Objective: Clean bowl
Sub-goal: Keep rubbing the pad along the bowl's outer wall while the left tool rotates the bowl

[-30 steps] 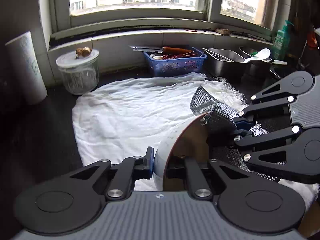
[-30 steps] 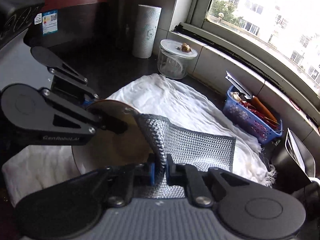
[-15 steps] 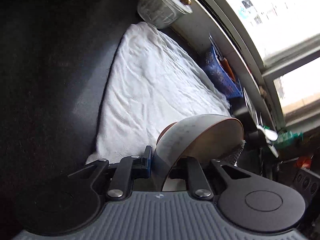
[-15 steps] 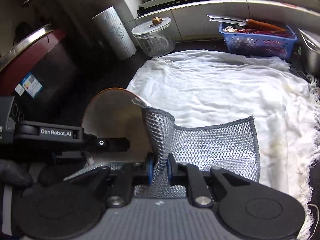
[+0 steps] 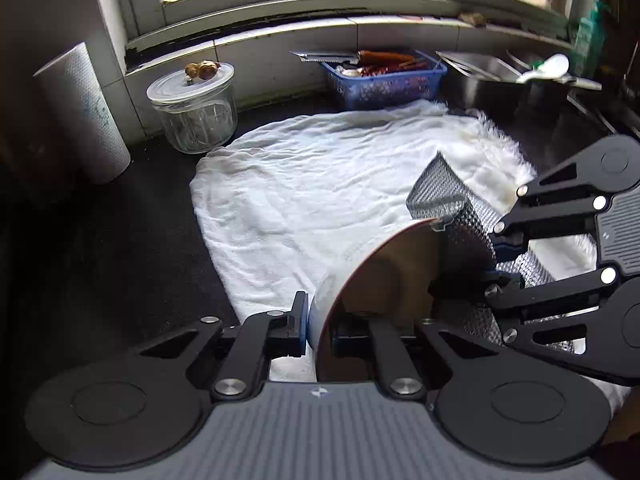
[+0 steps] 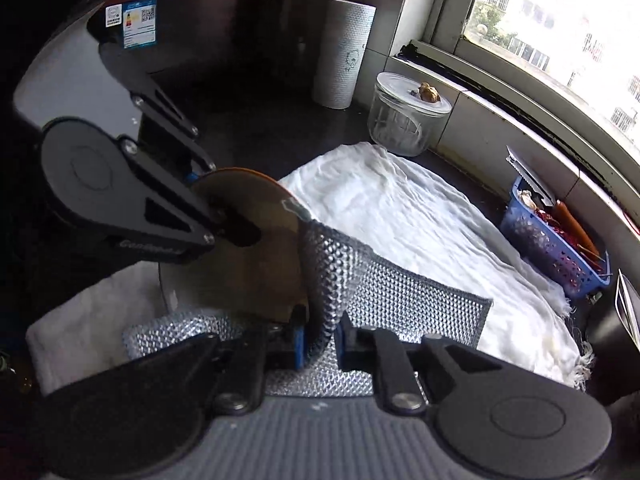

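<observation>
Mid-scrub, by the look of it: your left gripper (image 5: 318,330) is clamped on the rim of the bowl (image 5: 384,276), holding it tipped on edge at lower centre of the left view, over the white towel (image 5: 320,184). Your right gripper (image 6: 320,344) pinches the mesh cloth (image 6: 396,300), which is draped over the rim and lies against the brown inside at centre frame. Whether any dirt remains I cannot tell; wiping the rest of the inside, the outer wall, and setting it down look still to do.
</observation>
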